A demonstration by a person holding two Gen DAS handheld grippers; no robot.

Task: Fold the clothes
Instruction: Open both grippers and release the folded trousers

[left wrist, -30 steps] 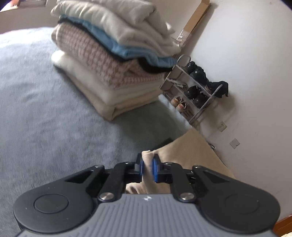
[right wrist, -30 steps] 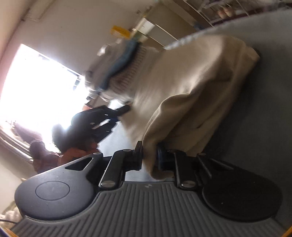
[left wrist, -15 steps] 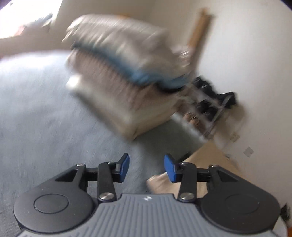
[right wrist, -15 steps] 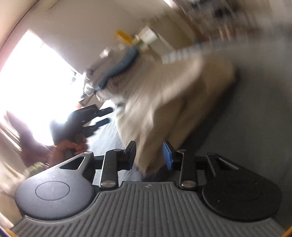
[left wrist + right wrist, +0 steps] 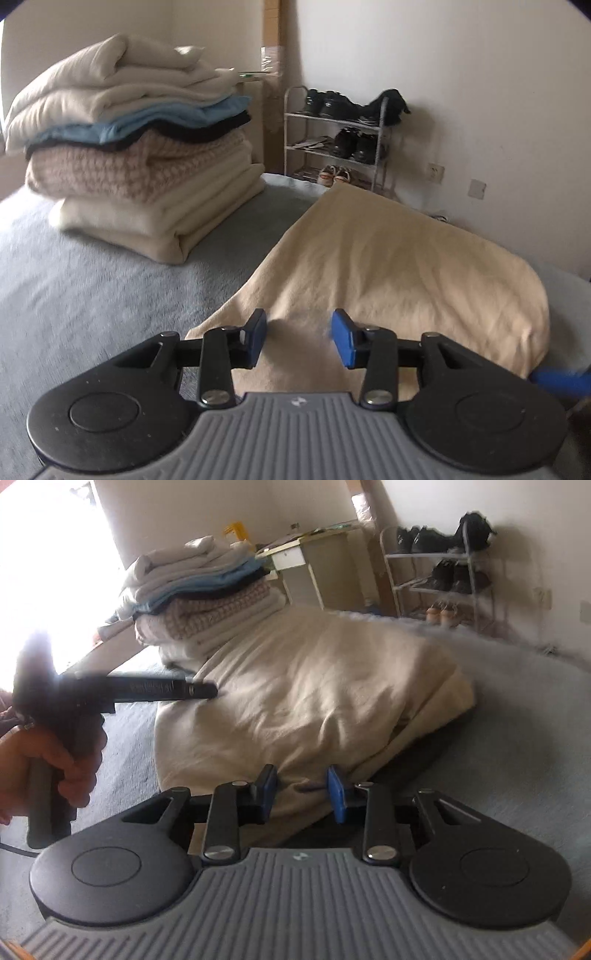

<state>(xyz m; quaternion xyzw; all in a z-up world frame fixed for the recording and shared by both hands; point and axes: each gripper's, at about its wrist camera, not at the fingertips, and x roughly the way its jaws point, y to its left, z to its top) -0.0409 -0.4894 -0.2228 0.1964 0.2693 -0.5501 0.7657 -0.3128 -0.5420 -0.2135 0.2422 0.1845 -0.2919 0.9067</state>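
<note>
Jaws of both grippers gape over the beige garment (image 5: 388, 258); its near hem hides beneath them.

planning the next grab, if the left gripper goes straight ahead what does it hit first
Most likely the beige garment directly ahead. The left gripper is open with the cloth filling the gap between its fingers; how far above it they sit is unclear.

White walls (image 5: 480, 92), metal shoe rack (image 5: 336, 136) with dark shoes in the corner, white desk (image 5: 314, 565) beside it, glaring window (image 5: 48, 572) at left.
</note>
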